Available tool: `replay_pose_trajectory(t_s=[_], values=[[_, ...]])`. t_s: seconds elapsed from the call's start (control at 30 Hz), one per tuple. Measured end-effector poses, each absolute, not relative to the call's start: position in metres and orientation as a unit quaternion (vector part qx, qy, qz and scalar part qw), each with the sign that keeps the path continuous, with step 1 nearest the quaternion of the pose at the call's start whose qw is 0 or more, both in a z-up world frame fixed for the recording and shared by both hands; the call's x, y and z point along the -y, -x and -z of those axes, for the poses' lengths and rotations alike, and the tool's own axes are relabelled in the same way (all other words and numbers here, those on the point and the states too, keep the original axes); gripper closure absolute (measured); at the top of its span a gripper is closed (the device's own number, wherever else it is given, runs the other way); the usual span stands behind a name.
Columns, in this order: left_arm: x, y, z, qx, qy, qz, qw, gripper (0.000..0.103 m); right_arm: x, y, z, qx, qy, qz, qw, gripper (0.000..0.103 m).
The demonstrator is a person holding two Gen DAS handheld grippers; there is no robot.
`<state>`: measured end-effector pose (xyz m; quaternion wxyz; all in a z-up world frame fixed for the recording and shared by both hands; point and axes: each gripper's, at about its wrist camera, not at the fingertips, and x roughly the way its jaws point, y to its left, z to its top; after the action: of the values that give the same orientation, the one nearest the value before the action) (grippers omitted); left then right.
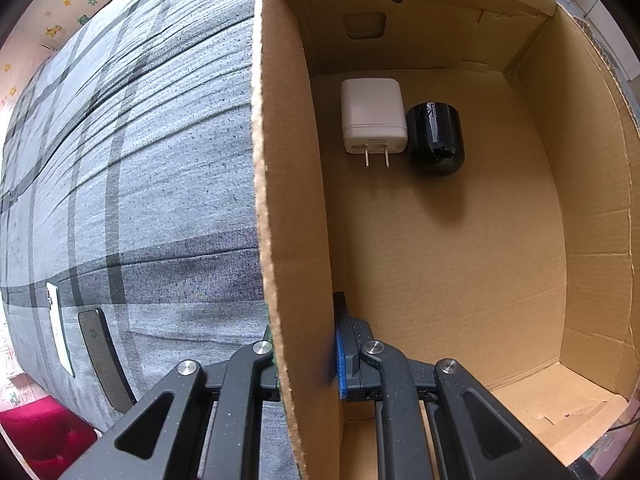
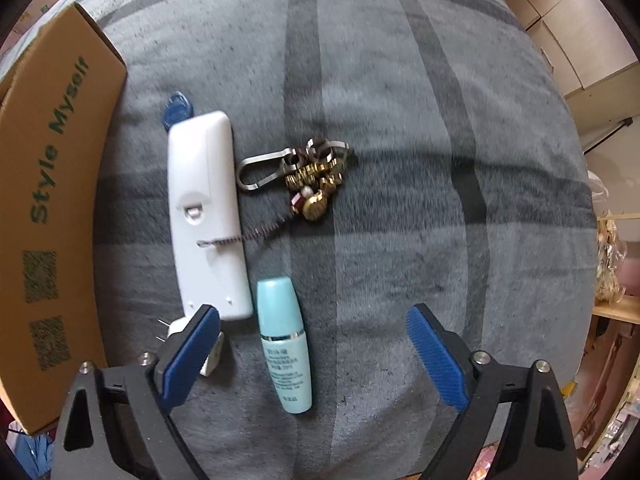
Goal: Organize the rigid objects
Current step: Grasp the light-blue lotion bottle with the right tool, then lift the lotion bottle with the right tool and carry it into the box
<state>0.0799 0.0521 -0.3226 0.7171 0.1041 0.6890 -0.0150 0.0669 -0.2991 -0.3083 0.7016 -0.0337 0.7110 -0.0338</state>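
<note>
- Left wrist view: open brown cardboard box (image 1: 448, 240) resting on a grey plaid bed cover (image 1: 140, 160).
- Inside the box, toward the far wall: white rectangular plug adapter (image 1: 373, 116) lying flat, two metal prongs pointing toward the camera; glossy black cylindrical object (image 1: 436, 140) touching its right side. Rest of the box floor bare cardboard.
- Left gripper (image 1: 304, 356) clamped on the box's left wall, one finger outside, the blue-padded finger inside, both pressed against the cardboard.
- Outside the box, far left on the cover: a white slim device (image 1: 60, 332) and a dark grey slim device (image 1: 104, 360), side by side.
- Right wrist view: right gripper (image 2: 316, 356) wide open, holding nothing, hovering above the cover.
- Between its fingers: teal cylindrical bottle (image 2: 284, 340) lying flat, cap away from the camera.
- Just beside the bottle: white remote control (image 2: 208, 216), back side up; blue plastic tab (image 2: 176, 108) at its far end; small white plug (image 2: 192, 340) partly hidden behind the left finger.
- Right of the remote: metal key bunch with brass charms (image 2: 308, 176).
- Box's outer wall at the left edge, printed "Style Myself".
</note>
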Motion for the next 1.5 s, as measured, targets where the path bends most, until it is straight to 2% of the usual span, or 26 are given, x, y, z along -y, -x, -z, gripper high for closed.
replay_pose_trajectory(t_s=[0.17,0.27,0.3,0.37,0.4,0.7,1.5], values=[[-0.051,-0.079,0.323,-0.689,-0.106,0.014,0.717,0.090,0.301,-0.059,0.322,-0.727,0.020,0.033,0.685,0.027],[-0.051,-0.079,0.322,-0.688,-0.105,0.014,0.717,0.090,0.301,-0.056,0.331,-0.736,0.007,0.029,0.676,0.042],[-0.050,-0.079,0.322,-0.688,-0.105,0.014,0.718,0.090,0.303,-0.055,0.337,-0.739,0.002,0.029,0.673,0.050],[-0.050,-0.079,0.322,-0.688,-0.106,0.013,0.718,0.089,0.303,-0.052,0.339,-0.739,-0.004,0.024,0.673,0.071],[-0.050,-0.079,0.322,-0.688,-0.106,0.012,0.718,0.089,0.303,-0.050,0.340,-0.738,-0.004,0.021,0.674,0.076],[-0.049,-0.080,0.322,-0.688,-0.106,0.011,0.718,0.089,0.297,-0.050,0.332,-0.733,-0.008,0.024,0.680,0.076],[-0.048,-0.079,0.323,-0.686,-0.111,0.013,0.719,0.089,0.271,-0.096,0.237,-0.686,0.002,-0.004,0.728,0.076]])
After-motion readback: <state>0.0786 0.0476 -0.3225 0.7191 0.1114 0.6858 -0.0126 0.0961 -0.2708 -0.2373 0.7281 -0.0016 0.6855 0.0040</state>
